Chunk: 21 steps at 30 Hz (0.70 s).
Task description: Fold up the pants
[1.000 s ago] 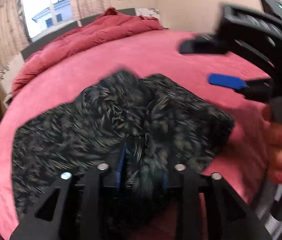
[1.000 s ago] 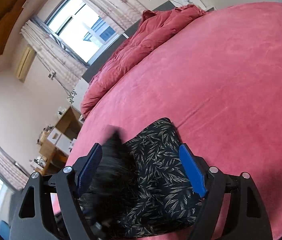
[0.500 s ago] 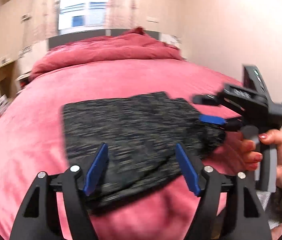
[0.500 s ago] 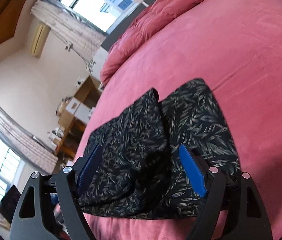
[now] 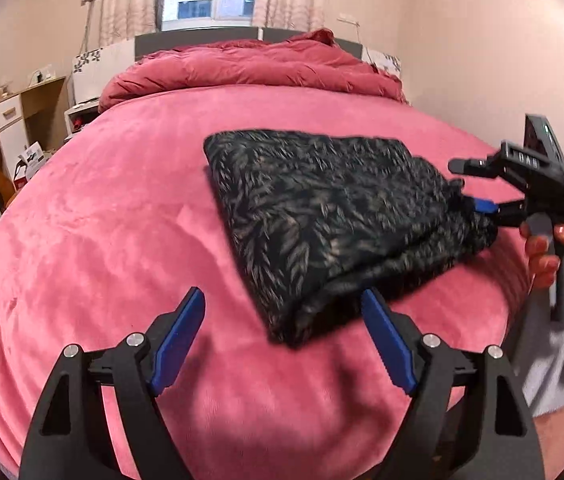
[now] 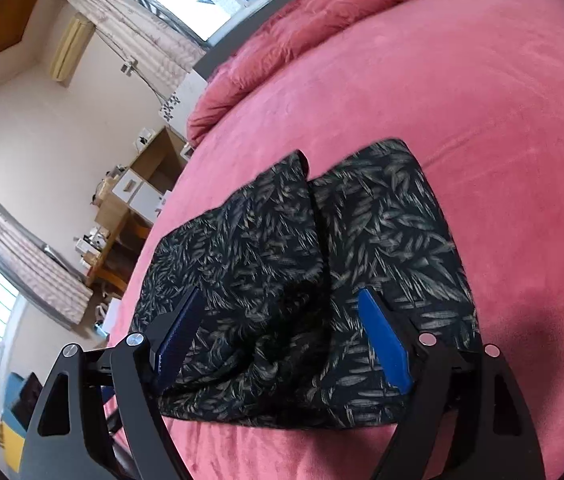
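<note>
The black pants with a grey leaf print lie folded into a thick bundle on the pink bed. My left gripper is open and empty, just in front of the bundle's near corner and apart from it. My right gripper is open, its blue pads on either side of a raised fold of the pants. In the left wrist view the right gripper sits at the bundle's right end, held by a hand.
A crumpled pink duvet lies at the head of the bed under the window. Wooden desks and shelves with clutter stand along the left of the bed. The person's leg is at the bed's right edge.
My left gripper let go of the pants, opened, and pulled back toward the near bed edge. The pants dropped into a folded bundle. My right gripper stayed open and moved in over the bundle.
</note>
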Each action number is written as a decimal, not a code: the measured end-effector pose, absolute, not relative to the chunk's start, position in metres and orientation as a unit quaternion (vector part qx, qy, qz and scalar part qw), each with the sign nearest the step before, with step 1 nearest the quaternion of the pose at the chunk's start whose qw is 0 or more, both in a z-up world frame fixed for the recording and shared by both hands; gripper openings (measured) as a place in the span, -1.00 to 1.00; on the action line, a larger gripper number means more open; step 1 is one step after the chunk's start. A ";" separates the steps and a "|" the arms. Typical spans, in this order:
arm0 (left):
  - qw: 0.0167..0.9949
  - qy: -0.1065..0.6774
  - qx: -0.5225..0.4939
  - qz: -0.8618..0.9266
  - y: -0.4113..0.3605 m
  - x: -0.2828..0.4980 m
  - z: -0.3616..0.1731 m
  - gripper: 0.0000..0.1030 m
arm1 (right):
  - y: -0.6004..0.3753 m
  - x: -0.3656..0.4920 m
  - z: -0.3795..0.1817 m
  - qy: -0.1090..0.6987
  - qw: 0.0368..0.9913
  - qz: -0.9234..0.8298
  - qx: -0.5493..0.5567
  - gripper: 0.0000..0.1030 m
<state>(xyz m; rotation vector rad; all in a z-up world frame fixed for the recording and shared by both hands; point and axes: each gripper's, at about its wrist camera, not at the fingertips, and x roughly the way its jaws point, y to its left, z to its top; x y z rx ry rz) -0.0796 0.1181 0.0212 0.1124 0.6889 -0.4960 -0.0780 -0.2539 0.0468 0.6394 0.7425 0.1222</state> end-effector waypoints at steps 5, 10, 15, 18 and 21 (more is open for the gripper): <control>0.908 0.340 0.093 -0.227 0.105 -0.072 0.014 0.56 | -0.260 -0.076 0.046 0.397 0.852 0.063 0.334 0.52; 0.913 0.346 0.065 -0.206 0.111 -0.057 0.011 0.19 | -0.276 -0.067 0.042 0.427 0.808 0.081 0.398 0.52; 0.908 0.357 0.063 -0.209 0.109 -0.051 0.000 0.03 | -0.273 -0.053 0.040 0.466 0.784 0.092 0.401 0.26; 0.905 0.367 0.061 -0.206 0.105 -0.047 -0.003 0.00 | -0.261 -0.045 0.036 0.477 0.772 0.105 0.406 0.26; 0.901 0.379 0.047 -0.206 0.103 -0.043 -0.006 0.00 | -0.248 -0.035 0.032 0.484 0.772 0.100 0.400 0.26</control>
